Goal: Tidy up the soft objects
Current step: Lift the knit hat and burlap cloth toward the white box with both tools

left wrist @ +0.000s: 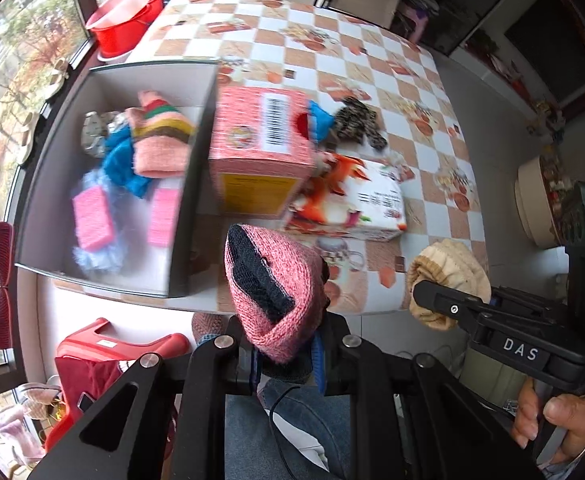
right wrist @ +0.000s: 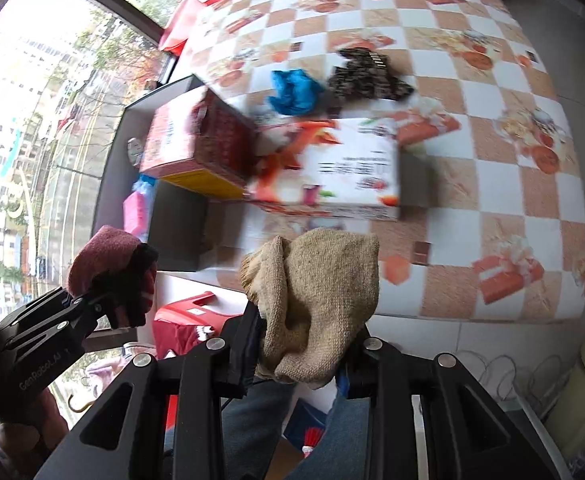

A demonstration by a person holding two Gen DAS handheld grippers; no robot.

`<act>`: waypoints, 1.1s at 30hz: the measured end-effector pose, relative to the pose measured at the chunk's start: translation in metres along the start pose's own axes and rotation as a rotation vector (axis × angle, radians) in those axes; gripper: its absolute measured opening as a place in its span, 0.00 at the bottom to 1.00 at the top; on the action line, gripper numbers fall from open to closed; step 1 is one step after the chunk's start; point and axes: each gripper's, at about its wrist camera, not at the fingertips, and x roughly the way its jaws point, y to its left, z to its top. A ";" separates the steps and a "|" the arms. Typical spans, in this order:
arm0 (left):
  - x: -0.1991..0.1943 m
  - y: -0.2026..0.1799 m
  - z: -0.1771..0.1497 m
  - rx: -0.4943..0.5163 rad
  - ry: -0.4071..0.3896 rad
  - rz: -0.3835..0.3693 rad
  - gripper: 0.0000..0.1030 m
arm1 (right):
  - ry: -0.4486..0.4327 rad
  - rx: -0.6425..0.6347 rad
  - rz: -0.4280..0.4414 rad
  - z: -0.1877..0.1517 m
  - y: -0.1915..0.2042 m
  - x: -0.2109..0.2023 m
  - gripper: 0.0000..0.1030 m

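Left claw (left wrist: 288, 340) grips pink sock (left wrist: 268, 280); right claw (right wrist: 304, 344) seemingly clamps beige sock (right wrist: 320, 300).

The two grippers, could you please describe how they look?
Both are matte black, with angular arms joined by round silver rivets. The right gripper carries white "DAS" lettering and a green light; the left gripper reads "GenRobot.AI". A thin black cable trails below.

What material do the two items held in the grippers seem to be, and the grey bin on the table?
The pink and black item, held by the left gripper, looks like knitted wool or acrylic: ribbed stitches show. The beige item in the right gripper seems a coarser, matte knit. The grey bin looks like stiff cardboard or thin board, with flat, dull walls; blur leaves this open.
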 end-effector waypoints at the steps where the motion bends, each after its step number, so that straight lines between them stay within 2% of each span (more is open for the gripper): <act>1: -0.002 0.008 0.001 -0.006 -0.001 -0.001 0.20 | 0.005 -0.017 0.006 0.002 0.011 0.004 0.30; 9: -0.019 0.086 0.018 -0.085 -0.012 0.016 0.20 | 0.023 -0.120 0.031 0.025 0.084 0.029 0.30; 18: -0.023 0.145 0.046 -0.093 -0.021 0.047 0.20 | 0.018 -0.201 0.023 0.058 0.148 0.052 0.30; 25: -0.016 0.173 0.060 -0.102 0.004 0.033 0.20 | 0.040 -0.263 -0.010 0.073 0.183 0.067 0.30; 33: -0.003 0.191 0.066 -0.108 0.043 0.008 0.20 | 0.073 -0.253 -0.008 0.089 0.203 0.082 0.30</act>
